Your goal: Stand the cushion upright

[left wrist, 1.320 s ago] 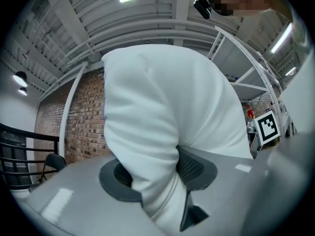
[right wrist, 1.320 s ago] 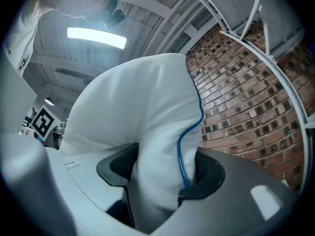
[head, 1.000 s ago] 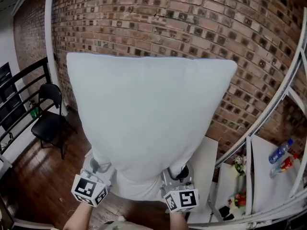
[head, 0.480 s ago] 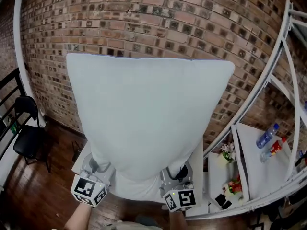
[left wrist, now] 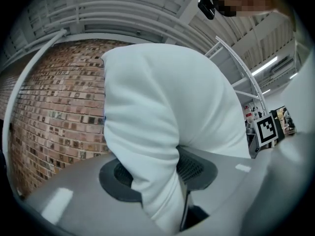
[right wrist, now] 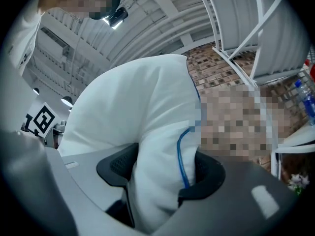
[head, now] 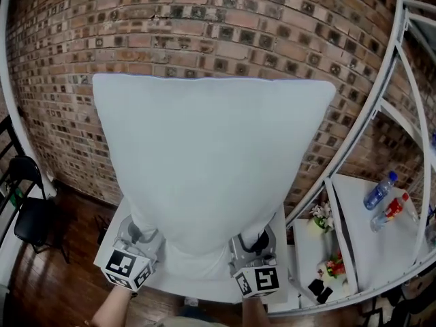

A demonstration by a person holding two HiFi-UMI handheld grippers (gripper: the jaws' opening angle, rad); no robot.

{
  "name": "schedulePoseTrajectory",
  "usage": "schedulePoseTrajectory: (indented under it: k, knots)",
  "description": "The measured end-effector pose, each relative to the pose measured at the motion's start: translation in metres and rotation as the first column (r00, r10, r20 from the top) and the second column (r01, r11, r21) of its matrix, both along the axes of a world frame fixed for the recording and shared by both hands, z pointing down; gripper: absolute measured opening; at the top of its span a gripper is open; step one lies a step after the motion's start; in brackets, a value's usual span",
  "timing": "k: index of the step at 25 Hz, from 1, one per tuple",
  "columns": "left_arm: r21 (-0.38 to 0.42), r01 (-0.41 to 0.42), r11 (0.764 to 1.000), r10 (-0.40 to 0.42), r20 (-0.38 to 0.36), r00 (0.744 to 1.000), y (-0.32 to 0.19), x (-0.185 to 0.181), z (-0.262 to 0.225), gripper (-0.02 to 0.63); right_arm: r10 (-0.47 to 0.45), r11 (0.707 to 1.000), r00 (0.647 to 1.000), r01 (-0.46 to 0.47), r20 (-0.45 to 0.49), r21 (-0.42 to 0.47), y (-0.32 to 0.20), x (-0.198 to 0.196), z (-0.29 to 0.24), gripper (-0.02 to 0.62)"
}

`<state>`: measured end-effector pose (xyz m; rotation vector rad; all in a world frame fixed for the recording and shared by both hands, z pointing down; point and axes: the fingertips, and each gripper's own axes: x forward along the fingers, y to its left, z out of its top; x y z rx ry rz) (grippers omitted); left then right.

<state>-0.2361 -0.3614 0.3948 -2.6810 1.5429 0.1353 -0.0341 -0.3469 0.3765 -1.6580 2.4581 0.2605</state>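
A big white cushion [head: 211, 162] hangs in the air in front of me and fills the middle of the head view, its wide edge up. My left gripper [head: 139, 234] is shut on its lower left corner, and my right gripper [head: 253, 240] is shut on its lower right corner. In the left gripper view the white fabric [left wrist: 157, 181] bulges out between the dark pads [left wrist: 115, 176]. In the right gripper view the cushion [right wrist: 157, 181] is pinched the same way, with blue piping [right wrist: 181, 156] along its seam.
A brick wall [head: 204, 33] stands behind the cushion. White slanted metal frame bars [head: 354, 142] rise at the right. Below them a white table [head: 371, 210] holds two bottles [head: 385, 199]. A black chair [head: 30, 216] stands on the wooden floor at left.
The whole view has swung: the chair and black railing slid left toward the edge and the white frame and table came further in. The cushion stays held the same way in both grippers.
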Motion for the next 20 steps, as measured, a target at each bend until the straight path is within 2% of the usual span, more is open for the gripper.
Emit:
schedulePoseTrajectory:
  k: [7, 20]
  knots:
    - [0.003, -0.043, 0.999, 0.043, 0.021, 0.999, -0.066, 0.023, 0.001, 0.201, 0.047, 0.998, 0.999, -0.047, 0.003, 0.047, -0.055, 0.023, 0.001, 0.259]
    - [-0.019, -0.064, 0.998, 0.064, 0.023, 0.998, -0.156, 0.063, 0.016, 0.201, 0.064, 0.998, 0.998, -0.064, 0.029, 0.016, -0.140, 0.066, 0.020, 0.259]
